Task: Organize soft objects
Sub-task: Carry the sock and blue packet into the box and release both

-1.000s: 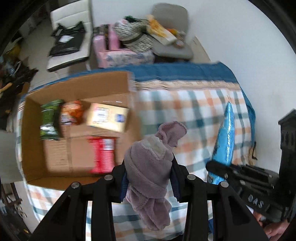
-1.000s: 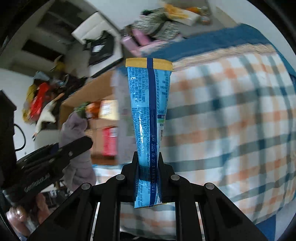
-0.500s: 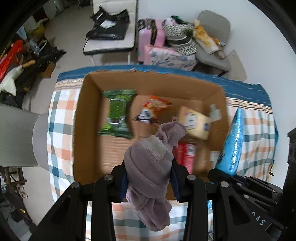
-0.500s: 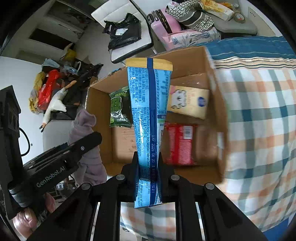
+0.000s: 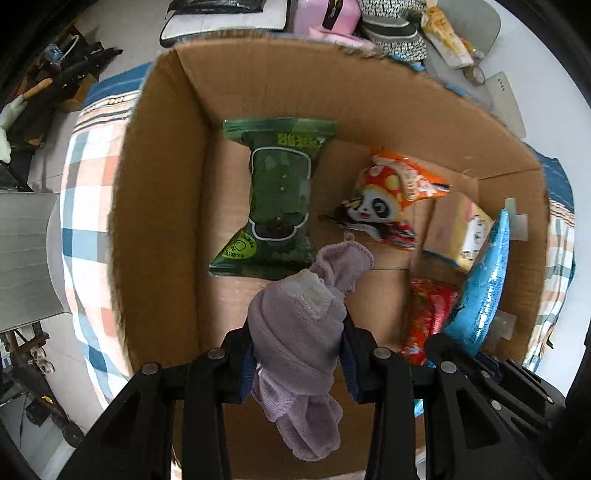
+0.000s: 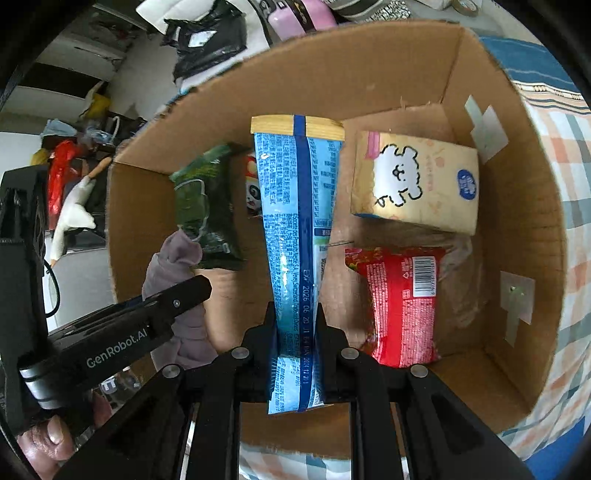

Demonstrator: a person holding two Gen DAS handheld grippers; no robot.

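My left gripper [image 5: 297,332] is shut on a rolled mauve cloth [image 5: 301,321] and holds it over the open cardboard box [image 5: 159,206]. My right gripper [image 6: 295,321] is shut on a long blue snack packet [image 6: 299,229], also held above the box [image 6: 517,206]. The cloth also shows in the right wrist view [image 6: 173,266], and the blue packet shows in the left wrist view [image 5: 484,288]. In the box lie a green packet [image 5: 275,195], an orange panda packet [image 5: 388,199], a cream tissue pack [image 6: 417,184] and a red packet [image 6: 402,302].
The box stands on a checked blanket [image 5: 85,177] over a bed. Beyond it are a pink suitcase [image 5: 325,14], a grey chair [image 5: 465,22] with bags and a white chair [image 5: 225,14]. A cluttered shelf area [image 6: 66,162] lies to the left.
Both grippers have moved left and down over the box, so it now fills both views. Each still holds its object.
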